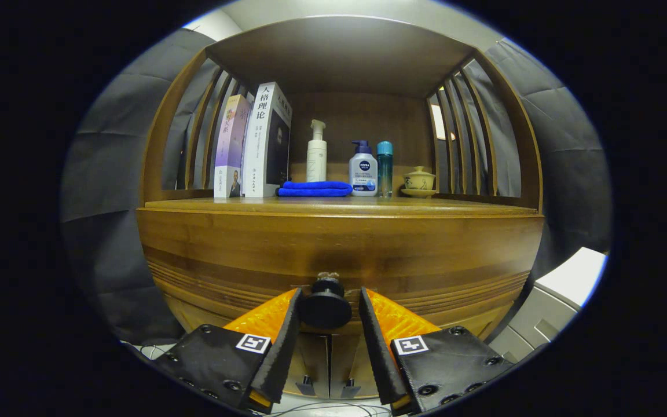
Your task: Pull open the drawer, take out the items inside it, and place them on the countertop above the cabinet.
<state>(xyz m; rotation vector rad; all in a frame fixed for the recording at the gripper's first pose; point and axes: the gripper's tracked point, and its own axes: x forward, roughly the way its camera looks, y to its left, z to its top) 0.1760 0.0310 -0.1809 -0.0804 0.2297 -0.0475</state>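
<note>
Jaws parted around the drawer knob point(326, 307) — not pressing it — drawer point(339, 255) closed.

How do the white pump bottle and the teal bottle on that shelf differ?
The white pump bottle is taller and opaque, with a pump head; the teal bottle is shorter and see-through, with a plain cap. The white one stands behind the blue cloth; the teal one stands beside the lidded cup. Both stand upright.
</note>
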